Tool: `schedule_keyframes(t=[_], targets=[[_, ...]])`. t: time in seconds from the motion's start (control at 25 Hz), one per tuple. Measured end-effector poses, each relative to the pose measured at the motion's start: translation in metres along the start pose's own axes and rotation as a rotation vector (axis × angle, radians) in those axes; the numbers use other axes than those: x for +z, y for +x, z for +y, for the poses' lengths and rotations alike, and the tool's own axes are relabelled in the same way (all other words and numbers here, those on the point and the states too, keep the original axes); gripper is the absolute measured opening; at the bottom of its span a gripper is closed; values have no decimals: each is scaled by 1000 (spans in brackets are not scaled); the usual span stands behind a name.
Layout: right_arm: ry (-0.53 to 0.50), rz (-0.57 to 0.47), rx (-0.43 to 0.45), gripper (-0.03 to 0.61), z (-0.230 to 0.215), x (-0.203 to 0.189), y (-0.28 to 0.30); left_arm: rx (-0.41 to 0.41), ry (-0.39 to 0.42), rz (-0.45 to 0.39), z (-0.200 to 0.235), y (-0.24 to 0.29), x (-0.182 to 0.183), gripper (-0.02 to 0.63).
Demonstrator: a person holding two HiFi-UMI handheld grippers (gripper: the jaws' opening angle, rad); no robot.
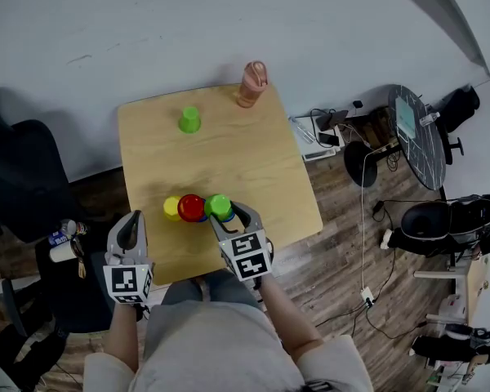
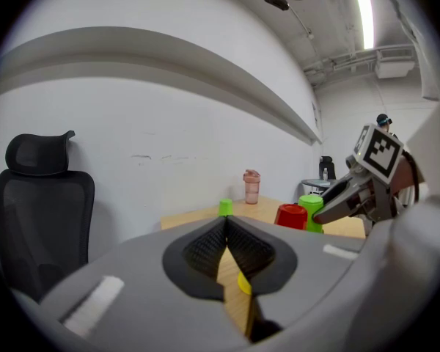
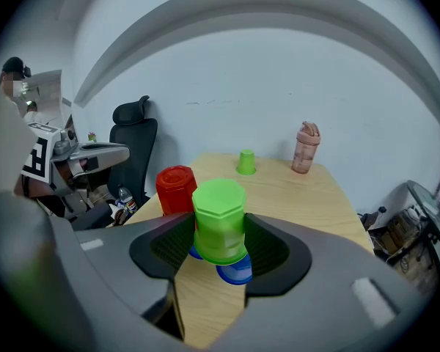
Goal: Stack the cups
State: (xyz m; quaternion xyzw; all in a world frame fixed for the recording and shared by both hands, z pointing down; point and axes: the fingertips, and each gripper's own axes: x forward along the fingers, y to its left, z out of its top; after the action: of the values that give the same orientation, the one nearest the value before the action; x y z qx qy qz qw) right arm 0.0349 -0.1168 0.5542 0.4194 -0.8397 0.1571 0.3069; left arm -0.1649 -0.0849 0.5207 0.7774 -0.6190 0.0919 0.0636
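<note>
The right gripper [image 3: 221, 235] has its jaws wide, and its pads press on both sides of the near green cup [image 3: 219, 218]. That cup is upside down. Its flat bottom faces up and it stands straight up and down. It sits on top of a blue cup [image 3: 238, 272], which peeks out below.

In the head view the right arm comes up from 6 o'clock. Its gripper tips down and points to 11 o'clock, with the cup right at its tips.

A red cup [image 3: 176, 189] is just beside the near green cup at 9 o'clock, then a yellow cup [image 1: 171, 208]. A far green cup [image 3: 246, 162] stands at 11 o'clock on the table [image 3: 293, 196], and a pink bottle [image 3: 305, 147] at 1 o'clock.

The left gripper [image 2: 225, 224] is closed tight on nothing. It lies nearly flat at the table's near left edge and points to 12 o'clock.
</note>
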Motion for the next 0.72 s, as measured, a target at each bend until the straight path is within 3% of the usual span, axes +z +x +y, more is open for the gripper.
schedule_keyframes(t=[0.72], targets=[[17,10,12,215,-2,-2,2,10,-4,9,-4,4,1,58]])
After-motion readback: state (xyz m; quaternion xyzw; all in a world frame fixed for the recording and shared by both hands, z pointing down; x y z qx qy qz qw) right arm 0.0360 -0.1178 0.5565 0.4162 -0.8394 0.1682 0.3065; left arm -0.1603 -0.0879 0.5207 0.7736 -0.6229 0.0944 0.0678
